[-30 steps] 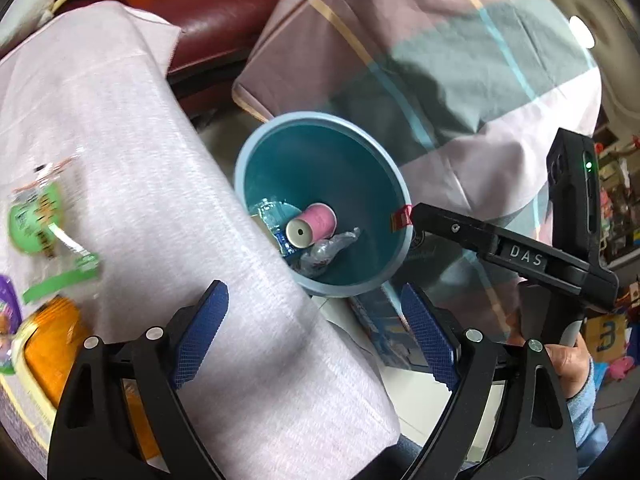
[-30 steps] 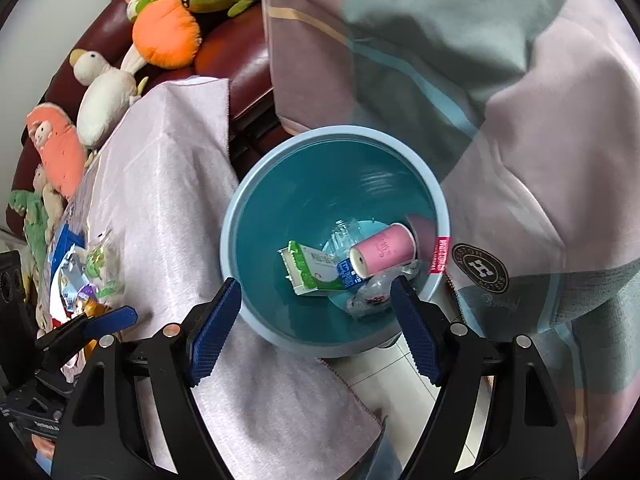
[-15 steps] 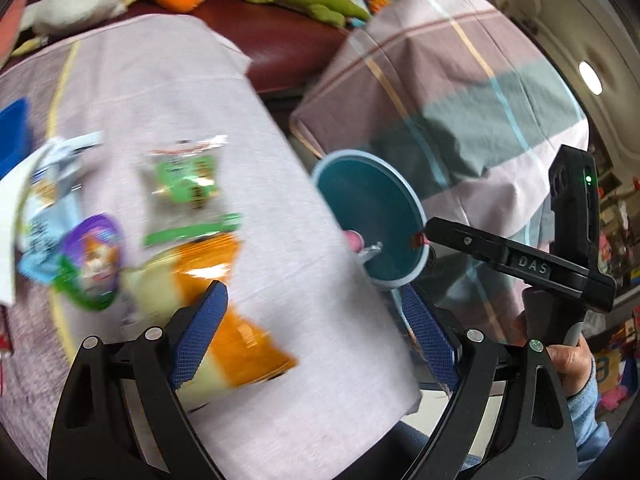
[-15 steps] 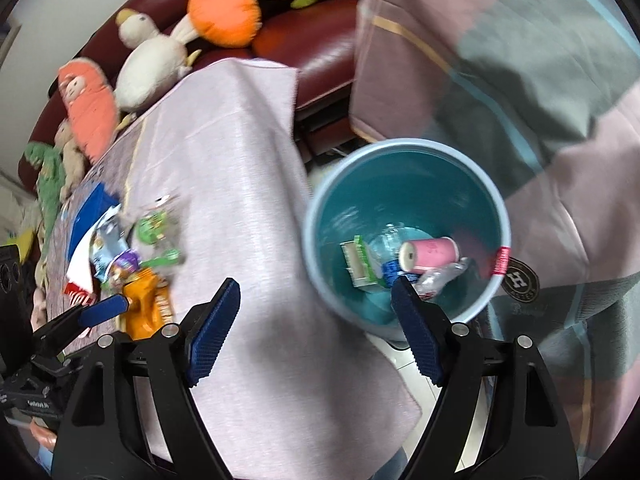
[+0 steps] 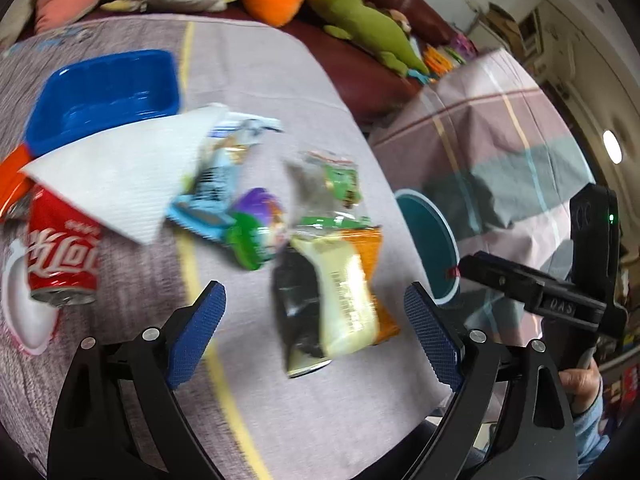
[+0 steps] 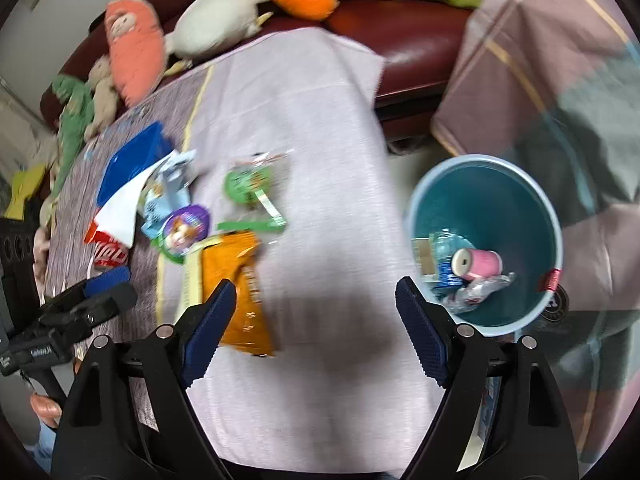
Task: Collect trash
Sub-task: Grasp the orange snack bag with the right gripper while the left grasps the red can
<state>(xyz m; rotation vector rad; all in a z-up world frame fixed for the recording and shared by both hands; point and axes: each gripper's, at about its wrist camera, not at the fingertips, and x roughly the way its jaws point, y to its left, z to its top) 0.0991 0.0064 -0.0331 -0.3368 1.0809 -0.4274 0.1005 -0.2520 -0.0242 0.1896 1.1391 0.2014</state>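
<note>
My left gripper (image 5: pixel 314 320) is open above an orange and yellow snack bag (image 5: pixel 344 300) lying on the pale tablecloth, not touching it. Around the bag lie a green wrapper (image 5: pixel 332 184), a purple-lidded cup (image 5: pixel 256 232), a blue-white packet (image 5: pixel 216 184), a white napkin (image 5: pixel 116 176) and a red cola can (image 5: pixel 60 256). My right gripper (image 6: pixel 316 312) is empty over bare cloth, its jaws opening. Right of it, off the table's edge, the teal bin (image 6: pixel 500 208) holds a pink roll (image 6: pixel 476 264), a crushed bottle and a carton.
A blue tray (image 5: pixel 104 88) sits at the table's far left. Plush toys (image 6: pixel 216 16) line a dark red sofa (image 6: pixel 404 40) behind the table. A plaid blanket (image 6: pixel 540 60) covers furniture behind the bin. A hand (image 5: pixel 580 384) holds the right gripper's handle.
Both views have swung left from the bin to the littered table. The bin slid to the right edge of each view. Both grippers stayed open and empty.
</note>
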